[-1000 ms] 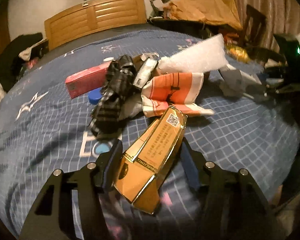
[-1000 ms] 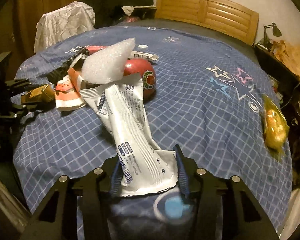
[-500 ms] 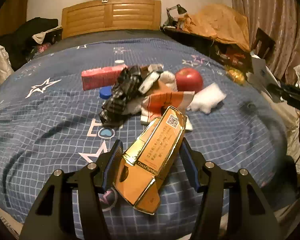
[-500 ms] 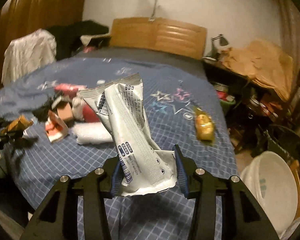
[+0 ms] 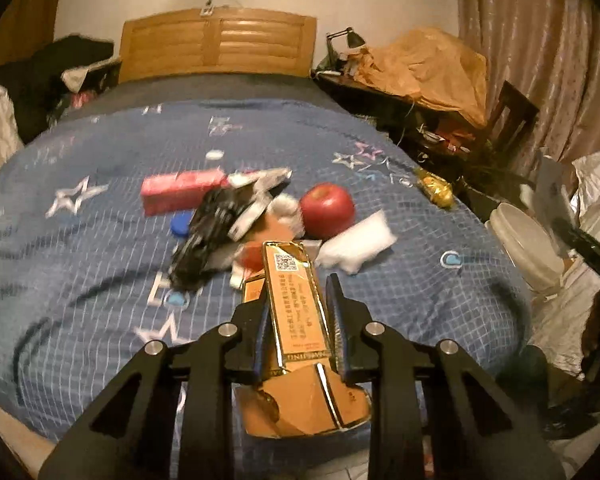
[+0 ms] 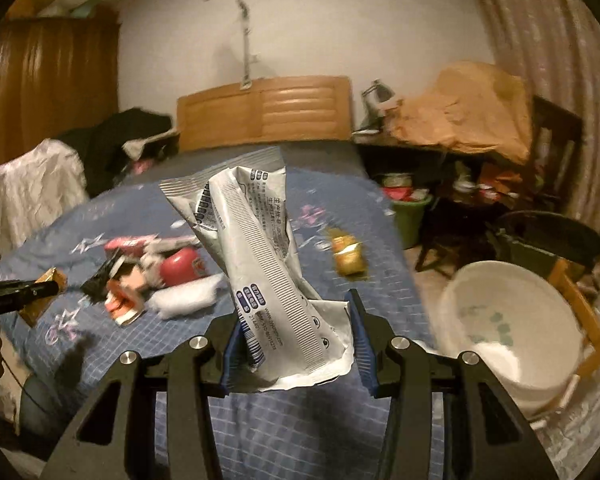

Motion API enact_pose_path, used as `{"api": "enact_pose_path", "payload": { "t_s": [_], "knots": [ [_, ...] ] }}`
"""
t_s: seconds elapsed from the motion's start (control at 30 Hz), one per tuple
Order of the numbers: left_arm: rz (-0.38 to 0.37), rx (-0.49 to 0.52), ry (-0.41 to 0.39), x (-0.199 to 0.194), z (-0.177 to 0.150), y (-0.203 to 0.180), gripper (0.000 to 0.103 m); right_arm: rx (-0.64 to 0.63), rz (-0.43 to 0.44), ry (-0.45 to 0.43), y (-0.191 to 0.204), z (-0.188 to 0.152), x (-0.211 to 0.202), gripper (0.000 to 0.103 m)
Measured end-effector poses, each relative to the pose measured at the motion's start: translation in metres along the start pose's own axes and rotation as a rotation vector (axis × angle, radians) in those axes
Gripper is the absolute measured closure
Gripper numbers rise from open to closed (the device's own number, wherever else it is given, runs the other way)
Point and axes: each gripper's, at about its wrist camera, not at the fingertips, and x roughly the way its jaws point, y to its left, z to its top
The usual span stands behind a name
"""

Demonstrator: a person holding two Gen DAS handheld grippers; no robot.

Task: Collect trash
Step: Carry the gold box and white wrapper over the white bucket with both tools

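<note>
Both wrist cams share bed.

Bare quilt beside litter heap

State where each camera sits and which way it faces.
Left wrist: on the left gripper, closing on an orange carton, facing the bed and headboard.
Right wrist: on the right gripper, holding a silver wrapper, facing the headboard and a white basin.
Shared: bed, headboard, red apple.

Black angular gripper frames, silver screws, blue-padded fingers
</note>
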Motion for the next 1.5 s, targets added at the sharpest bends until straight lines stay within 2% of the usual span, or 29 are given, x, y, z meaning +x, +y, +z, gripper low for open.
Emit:
{"api": "enact_pose_path", "payload": {
  "t_s": [0.17, 0.33, 0.53, 0.73, 0.8, 0.87, 1.0, 1.07, 1.27, 1.5],
  "knots": [
    [-0.021, -0.001, 0.003, 0.005, 0.01, -0.012, 0.08, 0.051, -0.036, -0.02, -0.037, -0.007, -0.026, 0.056],
    [-0.06, 0.073, -0.013, 0.001, 0.025, -0.052, 0.08, 0.143, -0.108, -0.054, -0.089, -0.012, -0.06, 0.056],
    [-0.183, 0.203, -0.043, 0.012, 0.062, -0.141, 0.08, 0.255, -0.257, -0.114, -0.167, -0.003, -0.114, 0.056],
    [-0.39, 0.303, -0.023, 0.057, 0.112, -0.269, 0.08, 0.33, -0.339, -0.093, -0.241, 0.013, -0.139, 0.056],
    [-0.437, 0.316, -0.021, 0.073, 0.123, -0.306, 0.08, 0.357, -0.351, -0.062, -0.262, 0.017, -0.132, 0.055],
    [-0.501, 0.316, 0.024, 0.101, 0.134, -0.35, 0.079, 0.387, -0.35, -0.027, -0.278, 0.022, -0.118, 0.056],
    [-0.531, 0.328, 0.062, 0.147, 0.134, -0.41, 0.079, 0.452, -0.318, 0.05, -0.307, 0.022, -0.076, 0.055],
    [-0.547, 0.32, 0.109, 0.176, 0.128, -0.434, 0.079, 0.48, -0.304, 0.078, -0.322, 0.02, -0.06, 0.055],
    [-0.571, 0.286, 0.209, 0.232, 0.108, -0.466, 0.08, 0.531, -0.29, 0.154, -0.343, 0.001, -0.015, 0.056],
    [-0.535, 0.272, 0.269, 0.266, 0.096, -0.467, 0.08, 0.558, -0.269, 0.204, -0.349, -0.021, 0.021, 0.056]
  ]
}}
